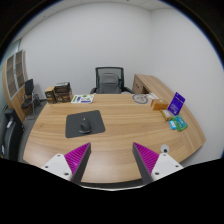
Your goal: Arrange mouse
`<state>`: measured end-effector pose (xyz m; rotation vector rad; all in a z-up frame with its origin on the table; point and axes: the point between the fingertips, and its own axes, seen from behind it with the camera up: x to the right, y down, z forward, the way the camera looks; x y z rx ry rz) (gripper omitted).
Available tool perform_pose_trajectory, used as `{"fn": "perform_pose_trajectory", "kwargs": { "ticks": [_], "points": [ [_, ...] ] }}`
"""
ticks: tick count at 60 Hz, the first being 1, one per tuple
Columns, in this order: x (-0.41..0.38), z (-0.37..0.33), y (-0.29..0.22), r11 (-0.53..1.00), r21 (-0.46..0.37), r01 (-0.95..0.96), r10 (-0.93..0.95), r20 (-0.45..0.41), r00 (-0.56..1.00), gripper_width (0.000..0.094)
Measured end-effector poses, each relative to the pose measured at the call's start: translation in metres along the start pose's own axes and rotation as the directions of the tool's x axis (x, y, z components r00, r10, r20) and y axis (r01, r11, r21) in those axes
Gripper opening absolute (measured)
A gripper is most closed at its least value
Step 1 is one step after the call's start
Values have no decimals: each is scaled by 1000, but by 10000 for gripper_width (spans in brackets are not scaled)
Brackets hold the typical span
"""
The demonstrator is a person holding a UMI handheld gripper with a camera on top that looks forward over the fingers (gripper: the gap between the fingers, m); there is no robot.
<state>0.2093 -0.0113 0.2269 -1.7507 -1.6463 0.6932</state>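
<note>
Purple pads: on the inner faces of the two fingers, nearest of all.
Claw: spread wide, holding nothing — bare wood showed between its fingers.
Worktop: light wood, curved, stretching away ahead of the fingers.
Mouse pad: dark grey, lying flat beyond the left finger.
Mouse: dark, resting on the mouse pad — well apart from the claw.
Right side: a purple box stood upright near a small green item.
Far edge: an office chair sat behind the worktop, with boxes to its left.
</note>
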Motion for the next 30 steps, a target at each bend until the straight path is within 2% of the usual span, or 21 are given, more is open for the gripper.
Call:
{"fn": "perform_pose_trajectory", "kwargs": {
  "ticks": [11,30],
  "points": [
    [20,-50,31,1000,7,-15,15,9,1000,855],
    [39,-84,55,999,41,-23,23,6,1000,855]
  ]
}}
